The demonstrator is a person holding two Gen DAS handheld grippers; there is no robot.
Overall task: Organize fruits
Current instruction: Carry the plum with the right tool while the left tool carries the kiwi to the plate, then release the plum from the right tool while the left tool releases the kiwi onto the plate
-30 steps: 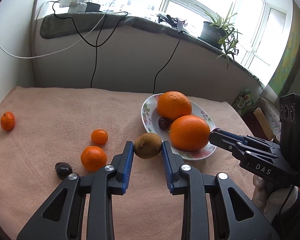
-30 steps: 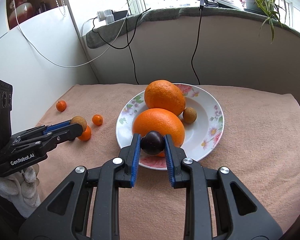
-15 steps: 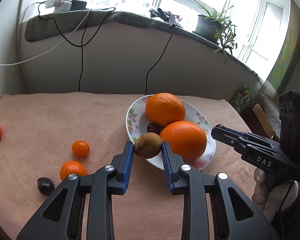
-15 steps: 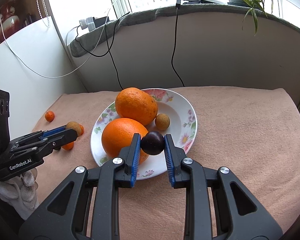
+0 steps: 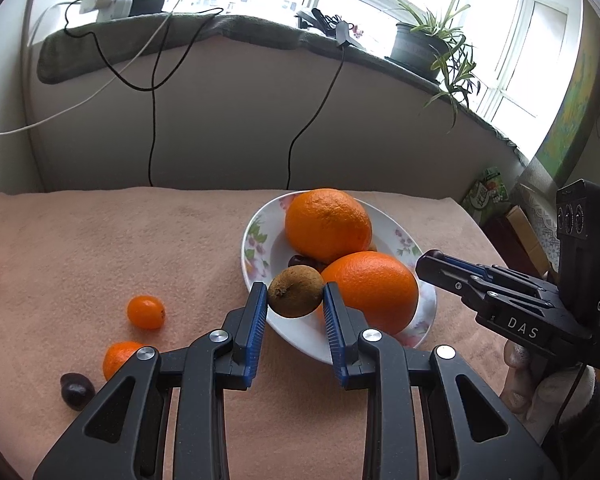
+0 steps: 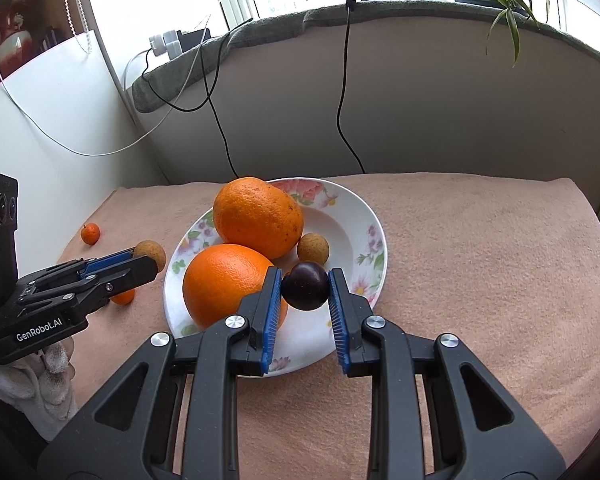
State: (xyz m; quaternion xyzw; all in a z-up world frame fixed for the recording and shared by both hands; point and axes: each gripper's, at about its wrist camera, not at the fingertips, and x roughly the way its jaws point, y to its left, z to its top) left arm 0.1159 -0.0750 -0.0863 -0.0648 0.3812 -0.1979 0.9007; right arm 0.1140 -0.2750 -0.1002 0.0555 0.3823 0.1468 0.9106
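Observation:
My left gripper (image 5: 296, 294) is shut on a small brown fruit (image 5: 296, 291), held over the near left rim of the flowered plate (image 5: 256, 236). Over the plate's (image 6: 364, 216) near side my right gripper (image 6: 305, 286) is shut on a dark plum (image 6: 305, 286). Two large oranges (image 6: 258, 218) (image 6: 226, 282) and a second brown fruit (image 6: 313, 247) lie in the plate. Several small tangerines (image 5: 145, 311) (image 5: 120, 356) and another dark plum (image 5: 76, 390) lie on the cloth to the left. The right gripper (image 5: 432, 258) shows at the right of the left wrist view.
A peach cloth (image 6: 480, 264) covers the table. A wall with hanging cables (image 5: 152, 128) rises behind it, under a sill with a potted plant (image 5: 420, 44). One tangerine (image 6: 90, 233) lies far left. A gloved hand (image 6: 40, 376) holds the left gripper (image 6: 150, 254).
Both grippers have moved toward the plate with their fruits; the plate and oranges appear nearer and more central. The loose tangerines and plum have slid leftward in the left wrist view.

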